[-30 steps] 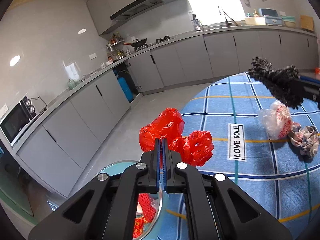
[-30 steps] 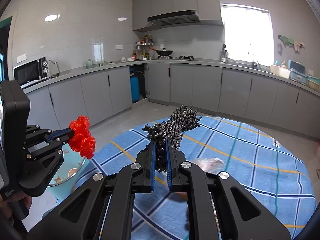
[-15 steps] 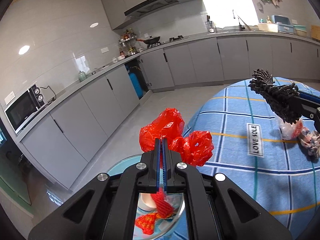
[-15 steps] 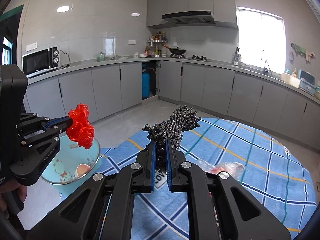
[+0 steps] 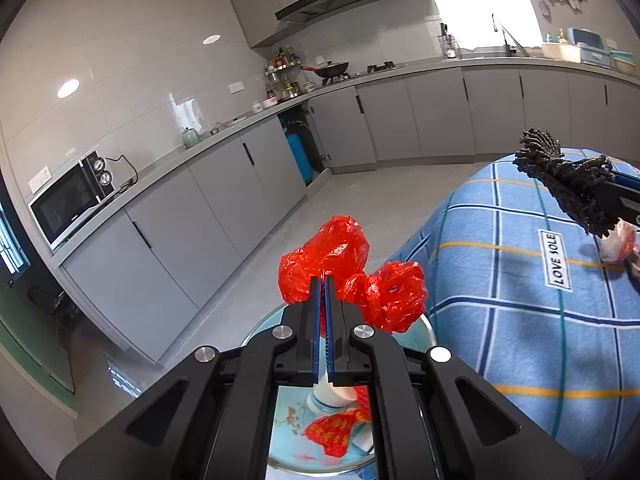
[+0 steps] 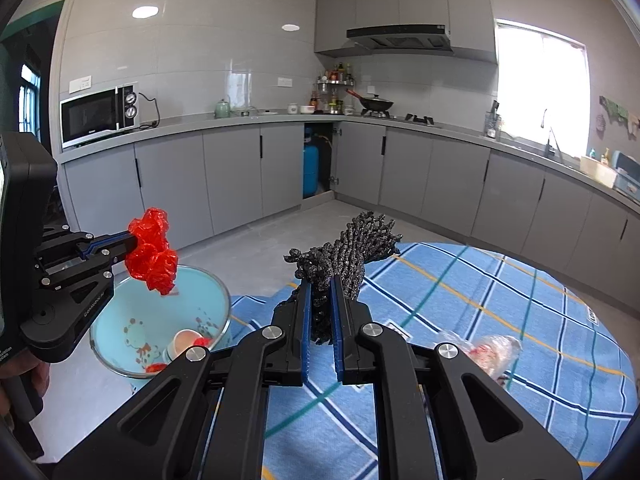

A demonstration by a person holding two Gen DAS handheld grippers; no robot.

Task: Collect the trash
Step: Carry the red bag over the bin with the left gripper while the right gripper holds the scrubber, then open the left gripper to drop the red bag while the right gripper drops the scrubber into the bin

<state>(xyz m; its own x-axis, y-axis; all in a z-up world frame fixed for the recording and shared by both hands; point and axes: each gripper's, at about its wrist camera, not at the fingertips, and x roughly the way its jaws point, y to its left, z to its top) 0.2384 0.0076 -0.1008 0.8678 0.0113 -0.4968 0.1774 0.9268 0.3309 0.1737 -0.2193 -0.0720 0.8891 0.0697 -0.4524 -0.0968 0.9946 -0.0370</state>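
My left gripper (image 5: 322, 280) is shut on a crumpled red plastic bag (image 5: 344, 260) and holds it above a light blue trash bin (image 6: 120, 320) beside the table; the bag also shows in the right wrist view (image 6: 152, 248). The bin holds a paper cup (image 6: 182, 340) and red scraps. My right gripper (image 6: 320, 284) is shut on a black foam net (image 6: 344, 248) above the blue checked tablecloth (image 6: 480, 320); the net also shows in the left wrist view (image 5: 568, 180). A clear plastic bag with red print (image 6: 492, 354) lies on the table.
Grey kitchen cabinets (image 6: 240, 172) run along the walls with a microwave (image 6: 96, 114) on the counter and a blue gas cylinder (image 6: 311, 172) in an open cabinet. Bare grey floor (image 5: 320, 208) lies between the table and the cabinets.
Both grippers have moved left, toward the table's edge. The bin has come into fuller view, and the red bag now hangs over it.
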